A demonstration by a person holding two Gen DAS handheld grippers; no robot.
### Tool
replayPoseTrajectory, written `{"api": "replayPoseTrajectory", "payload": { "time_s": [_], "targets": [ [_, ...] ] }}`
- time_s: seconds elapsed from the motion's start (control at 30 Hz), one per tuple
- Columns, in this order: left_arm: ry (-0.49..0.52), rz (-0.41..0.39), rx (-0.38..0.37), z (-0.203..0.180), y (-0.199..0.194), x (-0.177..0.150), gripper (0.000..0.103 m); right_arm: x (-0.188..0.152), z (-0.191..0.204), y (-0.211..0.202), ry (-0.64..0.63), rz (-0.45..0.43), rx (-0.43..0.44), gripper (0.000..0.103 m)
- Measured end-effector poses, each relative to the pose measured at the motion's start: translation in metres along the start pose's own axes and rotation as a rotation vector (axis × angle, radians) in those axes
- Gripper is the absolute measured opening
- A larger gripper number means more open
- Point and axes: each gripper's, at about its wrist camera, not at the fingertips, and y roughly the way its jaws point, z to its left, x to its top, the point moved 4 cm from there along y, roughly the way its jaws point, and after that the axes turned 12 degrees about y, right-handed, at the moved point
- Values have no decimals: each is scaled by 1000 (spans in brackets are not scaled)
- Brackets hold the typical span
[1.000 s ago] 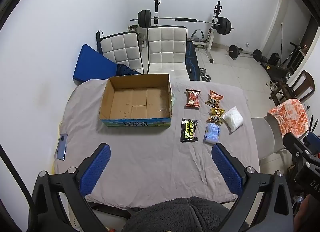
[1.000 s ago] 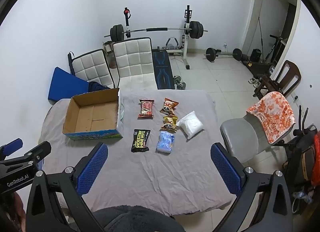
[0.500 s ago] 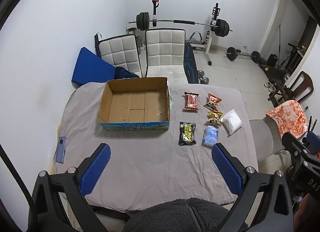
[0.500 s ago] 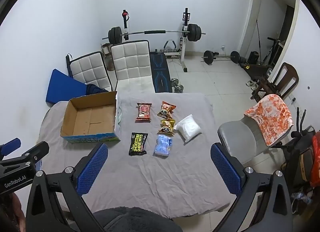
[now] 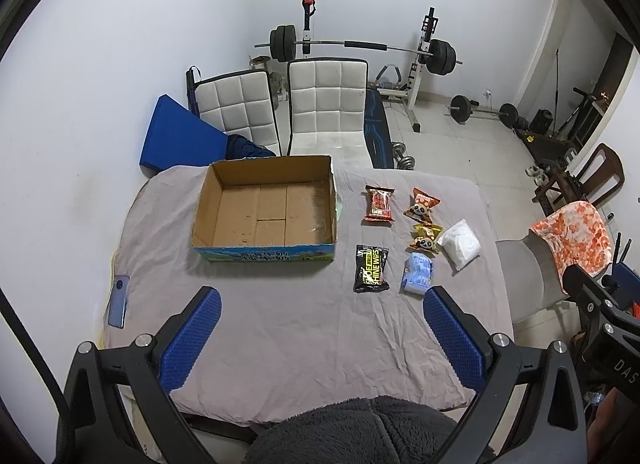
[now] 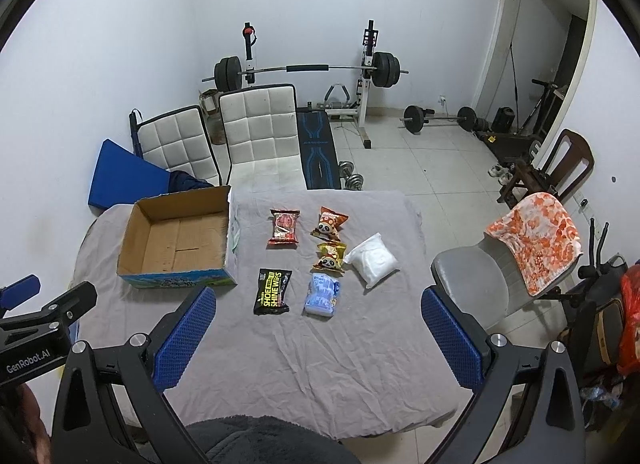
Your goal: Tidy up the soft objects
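An open, empty cardboard box [image 5: 264,212] [image 6: 180,240] stands on a grey-clothed table [image 5: 280,328]. To its right lie several soft packets: a red snack pack [image 5: 379,205] [image 6: 285,227], two panda snack packs [image 5: 422,205] [image 5: 426,238], a white pouch [image 5: 460,244] [image 6: 371,260], a black shoe-wipes pack [image 5: 371,269] [image 6: 273,292] and a pale blue pack [image 5: 418,274] [image 6: 322,294]. My left gripper [image 5: 322,306] and right gripper [image 6: 318,304] are both open and empty, held high above the table's near side.
A blue phone [image 5: 119,301] lies at the table's left edge. Two white padded chairs [image 5: 326,104] and a blue mat [image 5: 180,136] stand behind the table. A grey chair with an orange cloth [image 6: 532,240] is at the right. Weight bench and barbells are at the back.
Both grippers have drawn back and up slightly, so the table and packets look a little farther away. Nothing on the table has moved.
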Motion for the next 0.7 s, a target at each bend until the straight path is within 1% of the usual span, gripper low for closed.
{"api": "replayPoseTrajectory", "payload": {
  "time_s": [0.5,0.7],
  "targets": [
    [-4,-8,-3,4,-5,1,103,-1,1,-2,3,-8,0,103],
    [-5,-13,0,5,-5,-2,103,-4,-2,-9,3,-16,0,103]
  ]
}}
